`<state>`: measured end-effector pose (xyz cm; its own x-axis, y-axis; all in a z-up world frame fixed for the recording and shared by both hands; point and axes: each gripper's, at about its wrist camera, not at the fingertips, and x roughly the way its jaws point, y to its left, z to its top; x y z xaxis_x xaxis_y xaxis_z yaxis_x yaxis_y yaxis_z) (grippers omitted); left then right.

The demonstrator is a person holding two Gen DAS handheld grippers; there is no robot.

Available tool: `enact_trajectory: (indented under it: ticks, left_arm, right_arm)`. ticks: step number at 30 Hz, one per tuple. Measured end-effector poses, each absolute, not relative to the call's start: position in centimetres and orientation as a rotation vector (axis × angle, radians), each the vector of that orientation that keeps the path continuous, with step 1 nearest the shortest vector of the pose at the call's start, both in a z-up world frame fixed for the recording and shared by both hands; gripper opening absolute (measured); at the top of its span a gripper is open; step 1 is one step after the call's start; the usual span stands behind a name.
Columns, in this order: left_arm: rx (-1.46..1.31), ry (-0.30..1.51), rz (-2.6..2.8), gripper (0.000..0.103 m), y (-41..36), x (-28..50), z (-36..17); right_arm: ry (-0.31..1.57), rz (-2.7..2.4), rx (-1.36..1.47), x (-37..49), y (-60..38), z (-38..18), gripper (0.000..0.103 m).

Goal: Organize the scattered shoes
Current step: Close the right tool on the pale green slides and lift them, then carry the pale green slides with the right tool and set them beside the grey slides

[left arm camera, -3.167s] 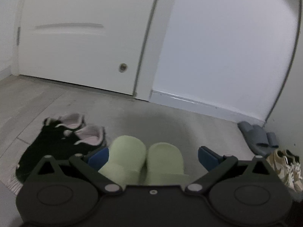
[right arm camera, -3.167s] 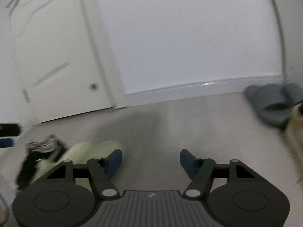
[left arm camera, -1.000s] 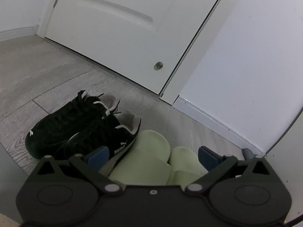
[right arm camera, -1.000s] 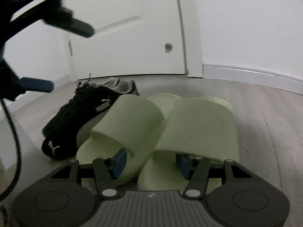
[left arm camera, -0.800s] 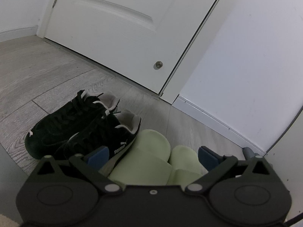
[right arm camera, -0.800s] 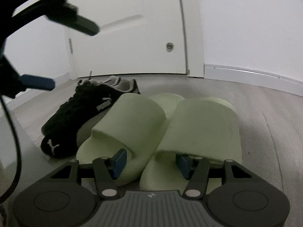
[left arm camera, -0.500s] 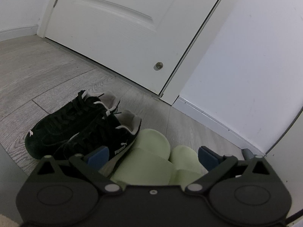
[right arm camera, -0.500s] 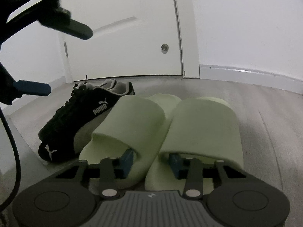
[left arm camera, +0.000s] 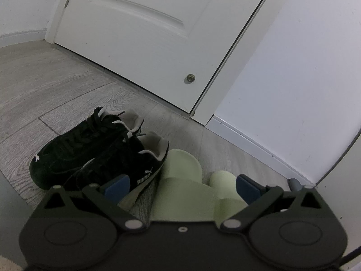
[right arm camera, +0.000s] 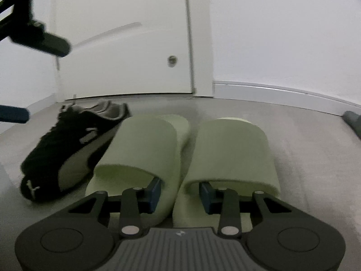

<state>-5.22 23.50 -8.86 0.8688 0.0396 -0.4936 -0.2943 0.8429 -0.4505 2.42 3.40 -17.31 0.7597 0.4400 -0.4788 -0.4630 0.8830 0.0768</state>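
Observation:
Two pale green slides (right arm camera: 144, 142) (right arm camera: 232, 149) lie side by side on the grey floor, toes toward me. My right gripper (right arm camera: 180, 192) has one finger under each strap and is shut on the slides' adjoining inner sides. A pair of black sneakers (right arm camera: 74, 144) sits just left of them, touching the left slide. In the left wrist view my left gripper (left arm camera: 182, 187) hangs open above the green slides (left arm camera: 182, 164) and beside the black sneakers (left arm camera: 90, 149), holding nothing. Part of it shows at the right wrist view's upper left.
A white door (left arm camera: 135, 45) and a white wall with a baseboard (right arm camera: 282, 90) stand behind the shoes. A grey slipper (right arm camera: 353, 119) lies at the far right by the wall. Bare floor stretches right of the slides.
The right gripper's jaws have narrowed from wide apart to pinching the slides' inner sides, with the fingers pushed under the straps. The left gripper has stayed where it was.

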Motion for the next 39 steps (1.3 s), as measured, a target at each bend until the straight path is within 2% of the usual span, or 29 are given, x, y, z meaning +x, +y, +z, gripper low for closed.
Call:
enact_trajectory:
  ticks: [3,7,18,28,39]
  left_arm:
    - [-0.54,0.495,0.182,0.102,23.4,-5.1,-8.8]
    - [-0.533,0.5,0.181,0.102,23.3,-5.1,-8.8]
    - [-0.534,0.507,0.183,0.102,23.3,-5.0,-9.0]
    - [-0.52,0.512,0.186,0.102,23.1,-4.8,-9.2]
    - [-0.515,0.516,0.19,0.102,23.1,-4.4,-9.2]
  right_arm:
    - [0.517,0.504,-0.039,2.5,3.0,-17.2,0.042]
    - [0.508,0.537,-0.051,2.3,3.3,-17.5,0.052]
    - [0.508,0.533,-0.097,3.6,5.1,-17.7,0.057]
    - [0.481,0.595,-0.072,4.3,4.3,-17.6,0.028]
    - [0.372,0.588,-0.109,4.7,2.9,-16.1,0.026]
